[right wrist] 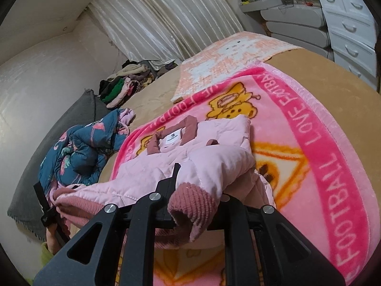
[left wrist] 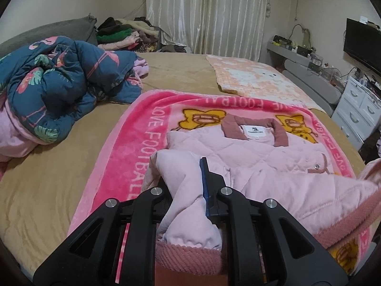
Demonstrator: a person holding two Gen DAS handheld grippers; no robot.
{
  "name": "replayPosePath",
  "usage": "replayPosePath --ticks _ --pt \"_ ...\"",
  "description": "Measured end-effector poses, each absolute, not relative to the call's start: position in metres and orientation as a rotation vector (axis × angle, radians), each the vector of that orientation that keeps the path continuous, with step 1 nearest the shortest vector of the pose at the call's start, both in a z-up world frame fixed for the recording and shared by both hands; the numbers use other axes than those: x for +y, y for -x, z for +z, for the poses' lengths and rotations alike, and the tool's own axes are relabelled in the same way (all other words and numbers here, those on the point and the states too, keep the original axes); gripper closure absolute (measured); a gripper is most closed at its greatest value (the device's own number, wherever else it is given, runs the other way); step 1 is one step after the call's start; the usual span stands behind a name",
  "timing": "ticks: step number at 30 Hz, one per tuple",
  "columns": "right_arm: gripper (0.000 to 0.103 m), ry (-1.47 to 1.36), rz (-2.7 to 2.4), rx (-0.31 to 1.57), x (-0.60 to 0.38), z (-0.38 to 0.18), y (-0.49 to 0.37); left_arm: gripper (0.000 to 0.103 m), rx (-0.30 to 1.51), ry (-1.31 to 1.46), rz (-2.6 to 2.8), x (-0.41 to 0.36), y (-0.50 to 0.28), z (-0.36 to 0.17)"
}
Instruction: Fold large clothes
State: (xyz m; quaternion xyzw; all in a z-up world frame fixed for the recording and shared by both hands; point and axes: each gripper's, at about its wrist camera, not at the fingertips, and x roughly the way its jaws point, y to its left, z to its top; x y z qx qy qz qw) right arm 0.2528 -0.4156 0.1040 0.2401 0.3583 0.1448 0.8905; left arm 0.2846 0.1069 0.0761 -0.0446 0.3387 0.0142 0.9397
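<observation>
A pale pink quilted jacket with a dusty-rose collar and ribbed hem lies collar-away on a pink cartoon blanket. In the left wrist view my left gripper is shut on the jacket's near left part, and fabric bunches over its left finger. The ribbed hem hangs below the jaws. In the right wrist view my right gripper is shut on the jacket near a ribbed cuff, which covers its right finger. The lifted hem stretches left to the other gripper.
The blanket lies on a tan bed. A crumpled blue floral quilt sits at the left, with a clothes pile behind it. A peach towel lies further back. White drawers stand at the right.
</observation>
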Motion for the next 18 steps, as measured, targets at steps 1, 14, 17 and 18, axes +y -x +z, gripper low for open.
replayPosePath --ticks 1,14,17,18 --pt "0.089 -0.503 0.299 0.747 -0.416 0.103 -0.256 0.095 0.696 0.091 0.032 0.108 -0.290 0.073" --pt "0.077 -0.638 0.325 0.799 -0.426 0.078 -0.301 0.095 0.752 0.093 0.048 0.108 -0.337 0.044" --pt "0.056 -0.697 0.364 0.795 -0.430 0.076 -0.305 0.095 0.759 0.103 0.048 0.109 -0.343 0.039" --pt "0.049 -0.714 0.372 0.782 -0.431 0.077 -0.306 0.095 0.761 0.103 0.048 0.109 -0.345 0.037"
